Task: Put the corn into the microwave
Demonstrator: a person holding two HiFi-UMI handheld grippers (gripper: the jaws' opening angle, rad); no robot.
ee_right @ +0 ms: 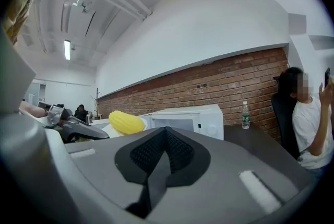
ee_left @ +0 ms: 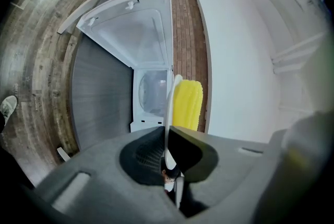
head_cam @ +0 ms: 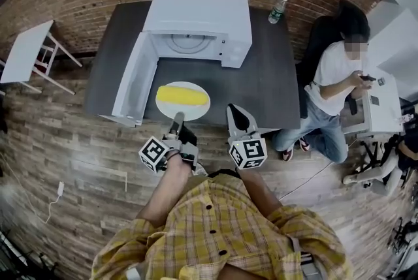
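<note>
"One dark table point(head_cam: 261, 86) takes up the middle of the head view. What sits on it?"

"One white microwave point(head_cam: 202, 14), at the upper centre. Its door point(head_cam: 130, 79) hangs wide open toward the left, so the cavity faces the lower edge of the frame."

"Anyone else about?"

"One person point(head_cam: 333, 86) sits at the right edge, past the table's end."

"And the corn?"

"One yellow corn point(head_cam: 179, 96) lies crosswise on a white plate point(head_cam: 186, 113), at the centre of the frame, in front of the open microwave and over the table's near edge. I can't tell whether the plate rests on the table."

"What has hold of it?"

"The left gripper point(head_cam: 177, 121), at lower centre, has its jaws clamped on the plate's near rim. In its own view the rim runs edge-on between the pads, with the corn beyond."

"The other?"

"The right gripper point(head_cam: 236, 114), just right of the plate and clear of it, has its jaws pressed together with nothing between them."

"Anything smaller?"

"One bottle point(head_cam: 277, 9) stands at the table's upper right corner."
</note>
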